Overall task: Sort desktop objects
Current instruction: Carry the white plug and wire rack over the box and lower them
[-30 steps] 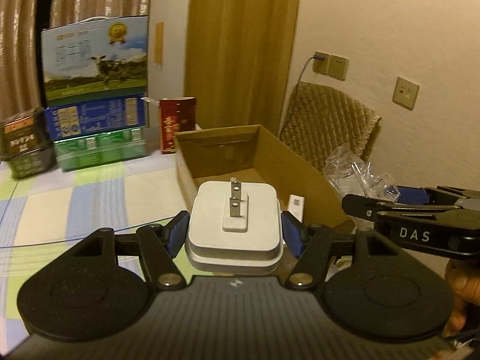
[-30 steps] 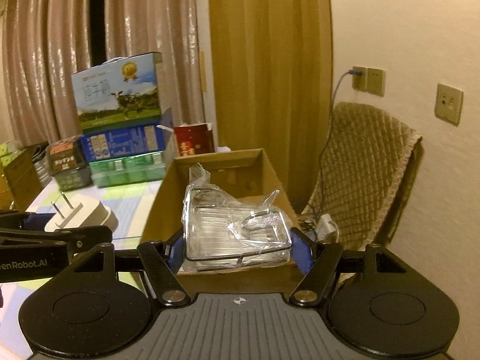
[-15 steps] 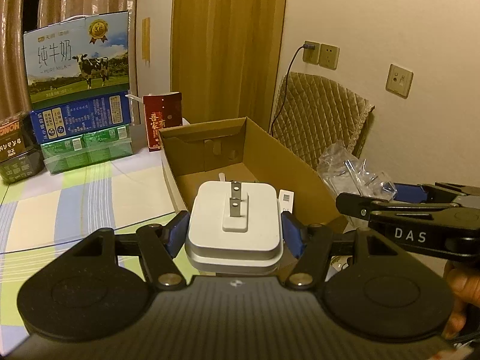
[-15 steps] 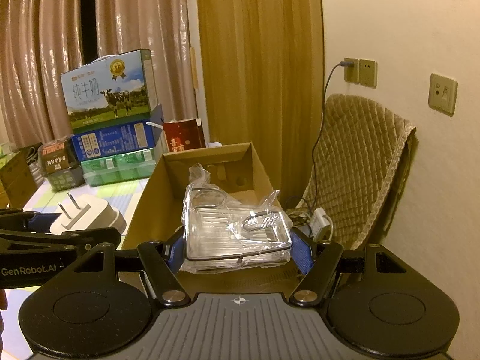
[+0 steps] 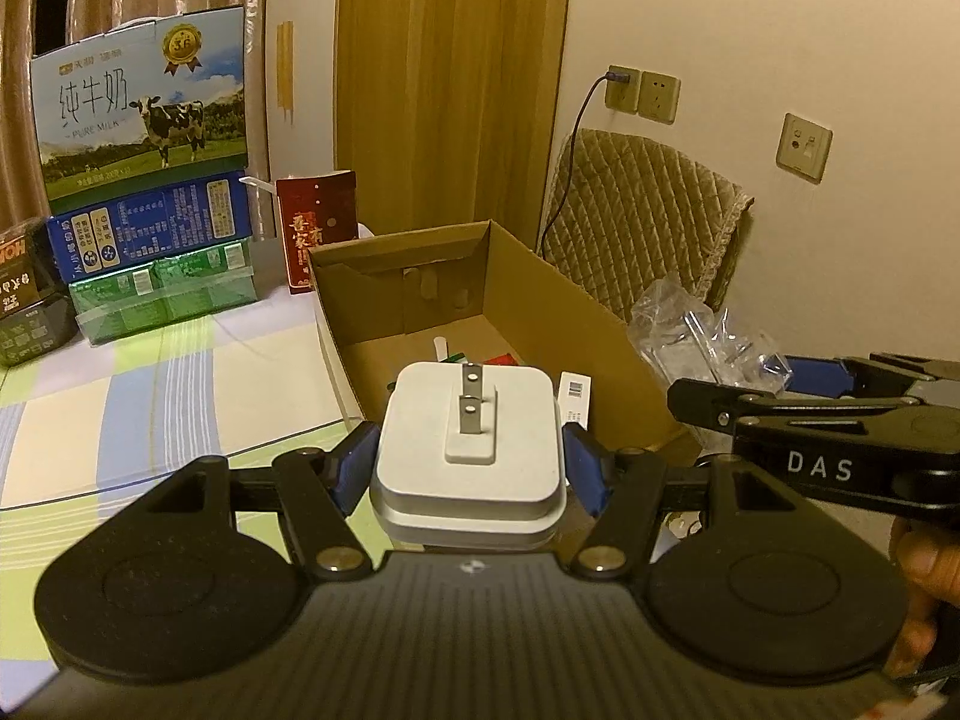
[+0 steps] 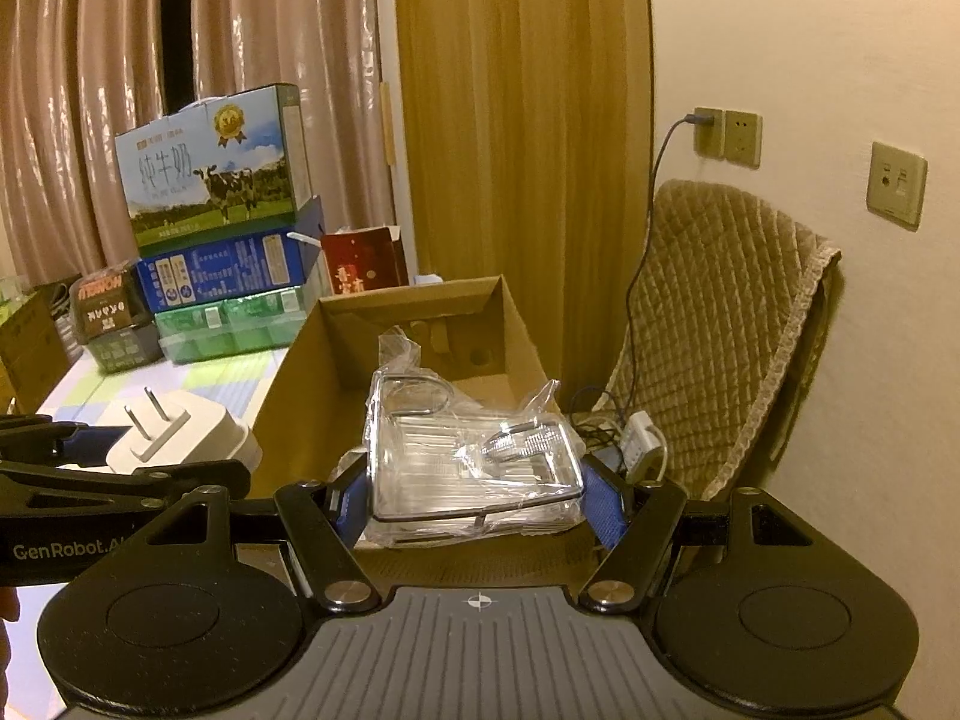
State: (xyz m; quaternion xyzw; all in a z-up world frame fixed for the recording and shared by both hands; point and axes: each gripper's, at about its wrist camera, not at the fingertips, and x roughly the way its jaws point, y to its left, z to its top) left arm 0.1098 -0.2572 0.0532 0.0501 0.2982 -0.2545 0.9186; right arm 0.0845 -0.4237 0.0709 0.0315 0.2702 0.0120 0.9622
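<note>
My left hand-held gripper [image 5: 471, 468] clamps the white charger [image 5: 468, 450] by its sides, prongs up, held above the near end of the cardboard box [image 5: 576, 324], probably so it can drop in. My right hand-held gripper [image 6: 477, 495] pinches a clear plastic-wrapped pack [image 6: 474, 462] flat, also above the box's near edge. Box sits on the striped tabletop [image 5: 150, 384], small items already inside; both drops not yet done.

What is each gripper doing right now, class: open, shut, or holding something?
Left gripper: shut on the white plug adapter, prongs facing forward.
Right gripper: shut on the clear plastic-wrapped packet.
</note>
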